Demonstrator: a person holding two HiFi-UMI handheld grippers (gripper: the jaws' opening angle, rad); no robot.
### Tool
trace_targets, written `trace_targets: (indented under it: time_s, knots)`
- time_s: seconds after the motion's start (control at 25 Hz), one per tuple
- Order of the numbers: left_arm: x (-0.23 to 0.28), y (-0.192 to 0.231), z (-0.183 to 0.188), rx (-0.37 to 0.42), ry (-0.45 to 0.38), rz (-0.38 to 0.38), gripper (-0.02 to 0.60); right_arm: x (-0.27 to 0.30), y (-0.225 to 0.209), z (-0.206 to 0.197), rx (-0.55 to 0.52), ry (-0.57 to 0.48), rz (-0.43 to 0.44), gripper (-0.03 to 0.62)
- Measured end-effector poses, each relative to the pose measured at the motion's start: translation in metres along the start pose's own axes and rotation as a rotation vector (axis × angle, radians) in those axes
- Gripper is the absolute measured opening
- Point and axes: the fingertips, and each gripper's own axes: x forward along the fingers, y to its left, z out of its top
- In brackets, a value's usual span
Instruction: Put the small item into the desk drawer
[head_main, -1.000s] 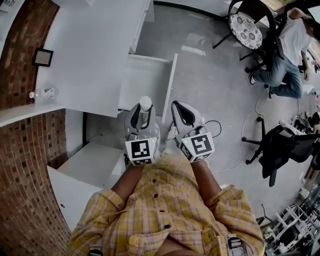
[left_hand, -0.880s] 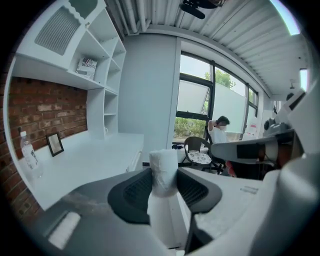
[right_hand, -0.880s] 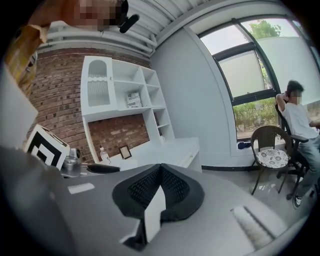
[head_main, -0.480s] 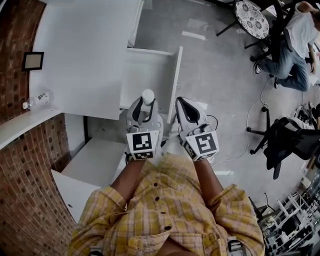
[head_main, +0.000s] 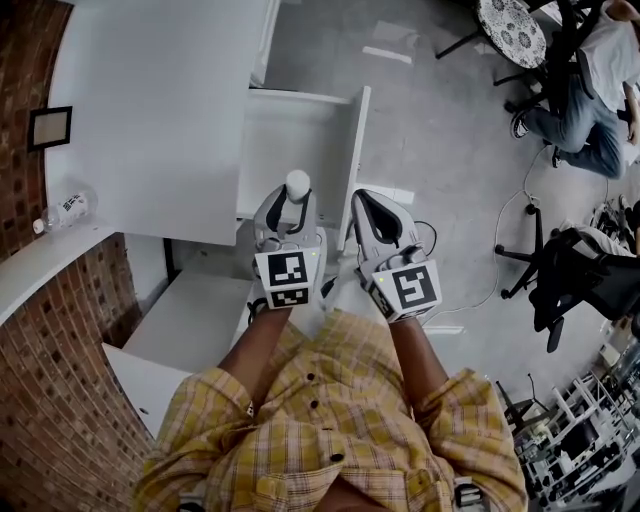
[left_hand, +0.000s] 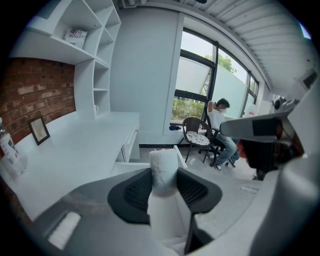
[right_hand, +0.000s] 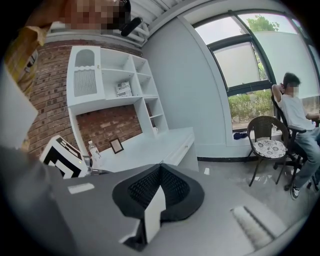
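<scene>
Brick wall (head_main: 45, 340), rough and red, fills the 9 o'clock edge of the head view. Against it stands a small dark-rimmed picture frame (head_main: 50, 128), and at the frame's 6 o'clock is a clear plastic bottle (head_main: 62, 212). Both rest on the smooth white worktop (head_main: 160, 110).

From the worktop's 3 o'clock edge a white, flat-bottomed drawer (head_main: 300, 140) stands pulled open over the grey floor (head_main: 440, 140). Its long front panel (head_main: 357, 150) runs down to a point between the two tongs.

The left tongs (head_main: 292, 205) point toward 12 o'clock on a bare forearm that comes out of a yellow plaid shirt (head_main: 330, 430). Their black ribbed pads (left_hand: 135, 190) are clamped on the small item (head_main: 297, 184), a white cylinder with a crumpled rounded top. It is held upright and pokes above the pads. From the head view it shows against the drawer's 6 o'clock side.

Just beside them, at 3 o'clock, the right tongs (head_main: 372, 212) lean slightly toward 11 o'clock, their pads pressed together and empty.

Further right a pale cable (head_main: 497, 262) loops on the floor near a black office chair (head_main: 580, 285). A round patterned chair (head_main: 512, 30) and a seated person (head_main: 590, 90) are at 1 o'clock, well apart from the drawer.
</scene>
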Motion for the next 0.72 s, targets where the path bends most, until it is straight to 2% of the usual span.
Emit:
trace_targets:
  time_s: [0.16, 0.72]
  knots:
    - [0.019, 0.000, -0.016, 0.023, 0.046, -0.008, 0.167, 0.007, -0.004, -0.003, 0.002, 0.012, -0.007, 0.002]
    - [0.079, 0.015, -0.069, -0.024, 0.183, -0.030, 0.169, 0.028, -0.019, -0.047, 0.020, 0.087, -0.030, 0.002]
